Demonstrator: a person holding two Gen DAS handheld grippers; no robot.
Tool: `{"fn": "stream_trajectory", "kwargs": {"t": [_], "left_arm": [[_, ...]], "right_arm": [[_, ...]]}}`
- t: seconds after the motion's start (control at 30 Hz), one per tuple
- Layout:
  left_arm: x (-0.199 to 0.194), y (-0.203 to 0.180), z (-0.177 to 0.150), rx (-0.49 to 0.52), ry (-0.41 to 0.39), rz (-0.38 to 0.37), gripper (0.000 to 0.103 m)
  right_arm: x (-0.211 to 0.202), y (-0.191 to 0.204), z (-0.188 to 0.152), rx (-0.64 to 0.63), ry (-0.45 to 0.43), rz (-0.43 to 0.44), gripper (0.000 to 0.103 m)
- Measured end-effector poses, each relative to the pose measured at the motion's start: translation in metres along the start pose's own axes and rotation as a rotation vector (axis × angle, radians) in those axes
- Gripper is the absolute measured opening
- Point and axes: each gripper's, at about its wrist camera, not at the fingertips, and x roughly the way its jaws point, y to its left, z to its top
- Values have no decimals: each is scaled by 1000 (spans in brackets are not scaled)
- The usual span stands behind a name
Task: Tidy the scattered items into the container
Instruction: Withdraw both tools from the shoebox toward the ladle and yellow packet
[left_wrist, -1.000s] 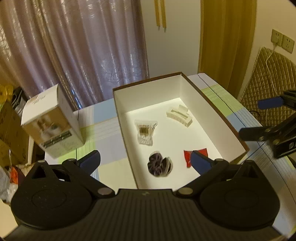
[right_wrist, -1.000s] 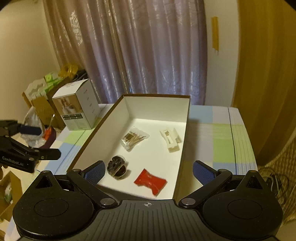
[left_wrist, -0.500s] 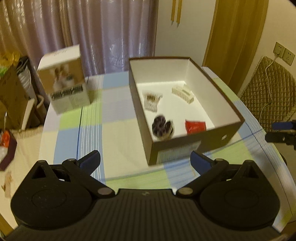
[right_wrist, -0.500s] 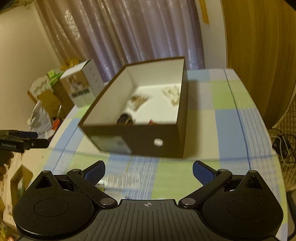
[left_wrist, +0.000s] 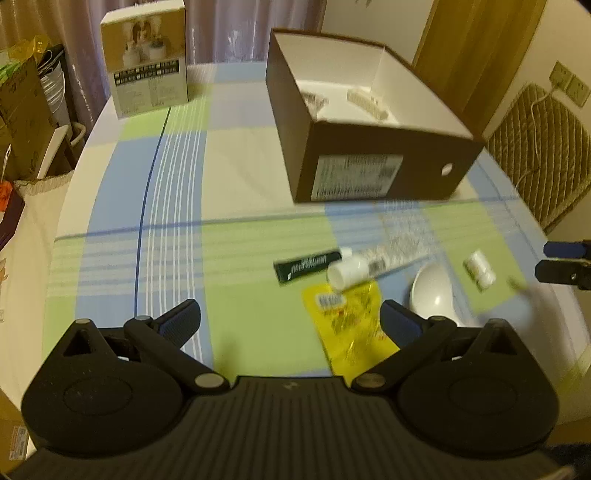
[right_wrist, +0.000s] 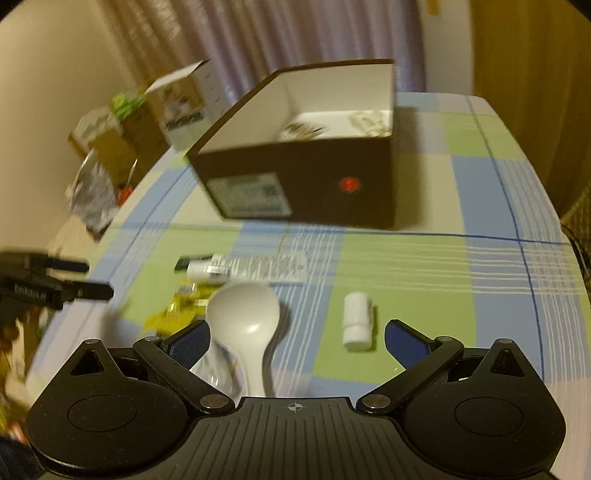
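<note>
The right gripper (right_wrist: 297, 341)'s fingers (right_wrist: 404, 345) stood wide apart and empty above the counter (right_wrist: 406, 258); the left gripper (left_wrist: 290, 321)'s fingers (left_wrist: 181, 321) were equally wide, holding nothing. Between the right fingers the white spoon (right_wrist: 245, 314) lay with its bowl pointing away, its handle hidden under the gripper body. The small white bottle (right_wrist: 356, 321) lay lengthwise beside it. The yellow packet (left_wrist: 347, 325) was partly covered, its print blurred. The box (right_wrist: 306, 166) sat farther back, its contents mostly hidden by its wall.
</note>
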Motion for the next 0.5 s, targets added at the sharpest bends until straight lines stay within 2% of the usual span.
{"fn": "stream_trajectory", "kwargs": {"t": [0.17,0.37,0.4,0.43,0.47,0.5], "left_arm": [[0,-6,-13,57,7,16,102],[-3,-9,-25,103,9,10,101],[-3,-10,-27,116,8,10,101],[-3,-11,-29,130,9,12,101],[-3,-12,-31,144,10,14,101],[-2,-14,-33,161,13,17,100]], "right_arm": [[7,20,-14,-125,40,11,103],[18,28,-30,-170,84,31,103],[21,29,-32,-182,94,32,101],[24,30,-33,-195,109,41,86],[27,30,-35,-203,132,53,77],[31,30,-36,-203,149,52,77]]}}
